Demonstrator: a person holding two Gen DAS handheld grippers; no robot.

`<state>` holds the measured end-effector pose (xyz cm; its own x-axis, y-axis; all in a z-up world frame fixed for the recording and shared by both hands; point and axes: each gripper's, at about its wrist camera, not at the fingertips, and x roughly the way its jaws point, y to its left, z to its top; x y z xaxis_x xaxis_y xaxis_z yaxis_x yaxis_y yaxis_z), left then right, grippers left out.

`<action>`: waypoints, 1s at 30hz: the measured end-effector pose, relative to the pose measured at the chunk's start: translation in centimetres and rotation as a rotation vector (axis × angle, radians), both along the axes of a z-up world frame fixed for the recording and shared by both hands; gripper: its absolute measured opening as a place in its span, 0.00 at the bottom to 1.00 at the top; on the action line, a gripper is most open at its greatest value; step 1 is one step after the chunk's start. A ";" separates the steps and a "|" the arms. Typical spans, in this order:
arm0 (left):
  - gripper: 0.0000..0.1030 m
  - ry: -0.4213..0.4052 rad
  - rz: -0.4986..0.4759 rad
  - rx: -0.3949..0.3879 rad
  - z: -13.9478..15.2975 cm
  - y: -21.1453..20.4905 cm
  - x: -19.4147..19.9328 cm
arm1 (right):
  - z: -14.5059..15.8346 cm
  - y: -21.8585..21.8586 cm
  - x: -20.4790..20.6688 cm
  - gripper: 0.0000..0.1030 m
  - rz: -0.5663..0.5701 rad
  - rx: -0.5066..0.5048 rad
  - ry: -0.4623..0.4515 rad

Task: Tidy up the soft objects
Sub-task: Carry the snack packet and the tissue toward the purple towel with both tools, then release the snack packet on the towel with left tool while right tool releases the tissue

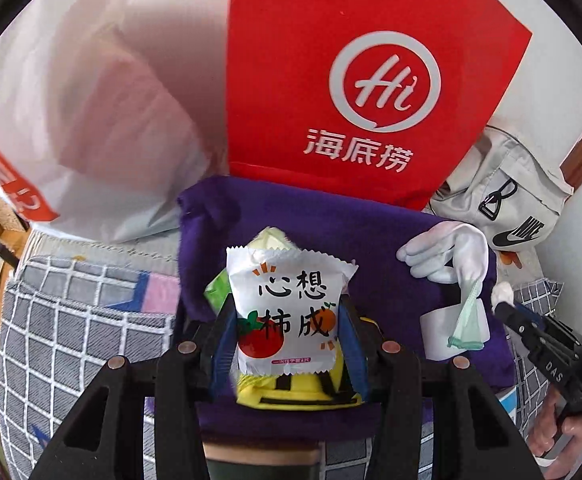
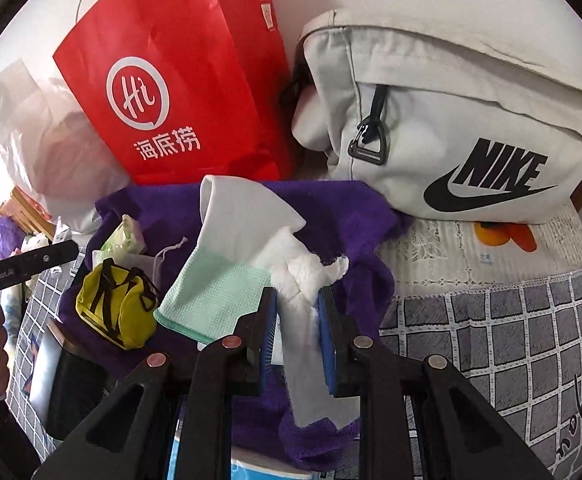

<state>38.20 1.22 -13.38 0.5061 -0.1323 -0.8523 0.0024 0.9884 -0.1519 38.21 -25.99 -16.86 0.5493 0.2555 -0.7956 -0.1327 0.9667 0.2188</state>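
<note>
The left gripper (image 1: 289, 332) pinches a white snack packet (image 1: 289, 312) over the purple towel (image 1: 331, 216). At 3 o'clock, the right gripper (image 2: 298, 304) clamps a white-and-mint sock (image 2: 227, 248) above the towel.

White snack packet (image 1: 291, 312) with black characters and tomato print, upright, above the purple towel (image 1: 331, 216). White sock with mint-green band (image 2: 227, 264), crumpled, draped over the towel's middle. Small yellow pouch with black straps (image 2: 117, 310) lies on the towel's left part; green-white wipes pack (image 2: 125, 236) behind it.
</note>
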 end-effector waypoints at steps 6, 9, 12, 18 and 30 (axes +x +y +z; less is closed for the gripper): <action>0.45 0.009 -0.030 -0.005 -0.8 -1.7 1.6 | -0.4 0.4 0.0 0.21 0.035 0.013 0.016; 0.45 0.021 -0.038 -0.009 -1.5 -2.1 2.1 | -1.0 0.6 0.2 0.21 0.052 0.016 0.036; 0.45 0.037 -0.041 -0.011 -2.0 -2.1 2.3 | -1.3 0.8 0.3 0.23 0.066 0.015 0.048; 0.57 0.070 -0.023 -0.021 -2.8 -1.4 2.6 | -0.9 1.6 0.1 0.52 0.097 0.011 0.023; 0.73 0.085 0.017 -0.020 -1.7 0.7 0.6 | 1.5 3.0 -1.3 0.65 0.114 -0.035 -0.039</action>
<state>38.84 1.90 -15.07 0.4339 -0.1418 -0.8897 -0.0283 0.9849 -0.1708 36.86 -23.01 -15.33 0.5489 0.2904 -0.7838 -0.2496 0.9519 0.1779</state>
